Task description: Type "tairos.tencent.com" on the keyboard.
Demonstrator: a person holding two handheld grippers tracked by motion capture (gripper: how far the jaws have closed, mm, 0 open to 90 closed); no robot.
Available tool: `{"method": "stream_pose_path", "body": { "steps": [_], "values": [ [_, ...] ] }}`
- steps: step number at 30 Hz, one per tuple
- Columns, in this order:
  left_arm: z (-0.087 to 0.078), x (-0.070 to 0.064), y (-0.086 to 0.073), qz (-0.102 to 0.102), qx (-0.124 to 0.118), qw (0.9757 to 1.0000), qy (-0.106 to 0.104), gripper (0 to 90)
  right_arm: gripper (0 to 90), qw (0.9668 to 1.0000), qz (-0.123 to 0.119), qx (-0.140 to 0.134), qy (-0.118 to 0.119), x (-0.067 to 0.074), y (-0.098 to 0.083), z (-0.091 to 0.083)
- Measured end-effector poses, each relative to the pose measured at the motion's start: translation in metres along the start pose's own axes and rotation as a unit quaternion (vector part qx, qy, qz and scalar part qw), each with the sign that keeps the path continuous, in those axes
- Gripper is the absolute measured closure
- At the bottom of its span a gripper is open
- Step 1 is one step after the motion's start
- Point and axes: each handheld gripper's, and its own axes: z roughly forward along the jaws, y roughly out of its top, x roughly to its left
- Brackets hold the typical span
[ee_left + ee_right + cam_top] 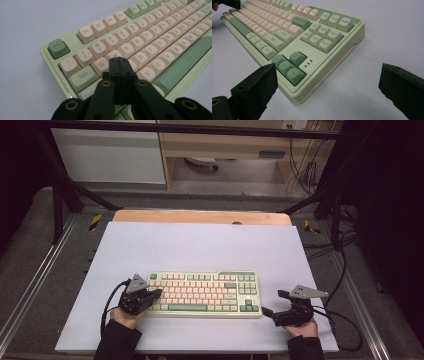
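The keyboard (204, 293) lies flat on the white surface (200, 245), near its front edge. The left hand-held gripper (119, 62), jaws pressed together with nothing between them, is poised over the keyboard's left end, its tip above the keys just below W. A single key is best pressed straight down with that closed tip, so neighbours are spared. The right hand-held gripper (327, 82), jaws wide apart, is held beside the keyboard's right end. Whether the tip touches a key cannot be told.
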Motion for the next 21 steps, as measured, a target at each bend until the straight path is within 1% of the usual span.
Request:
{"method": "stream_pose_path", "body": {
  "steps": [5, 8, 9, 11, 12, 14, 16, 21],
  "values": [
    [0.003, -0.001, -0.001, 0.004, 0.006, 1.0, 0.0, 90.0, 2.9, 1.0, -0.001, 0.0, 0.0, 0.0, 0.0, 0.0],
    [0.003, 0.0, -0.001, 0.002, 0.003, 1.0, -0.001, 90.0, 3.1, 1.0, 0.0, -0.001, 0.001, 0.0, 0.0, 0.0],
    [0.002, -0.001, -0.001, 0.003, 0.003, 1.0, -0.001, 90.0, 3.3, 1.0, 0.0, -0.001, 0.001, 0.0, 0.0, 0.0],
    [-0.002, -0.002, 0.001, 0.003, -0.004, 1.0, -0.001, 90.0, 3.5, 1.0, -0.001, -0.005, 0.003, 0.0, 0.001, -0.001],
    [-0.004, -0.002, 0.002, 0.005, -0.007, 1.0, -0.001, 90.0, 3.5, 1.0, 0.003, -0.005, 0.004, 0.001, 0.001, -0.001],
    [-0.009, -0.002, 0.002, 0.006, -0.013, 0.9999, 0.001, 90.0, 4.2, 1.0, 0.0, -0.007, 0.005, 0.002, 0.003, -0.002],
    [-0.012, -0.001, 0.002, 0.003, -0.016, 0.9999, -0.001, 90.0, 4.9, 1.0, -0.001, -0.007, 0.006, 0.002, 0.004, -0.002],
    [-0.016, 0.003, 0.0, 0.002, -0.019, 0.9998, -0.004, 90.0, 7.8, 0.9998, -0.009, -0.007, 0.018, 0.009, 0.009, -0.001]
  ]
}}
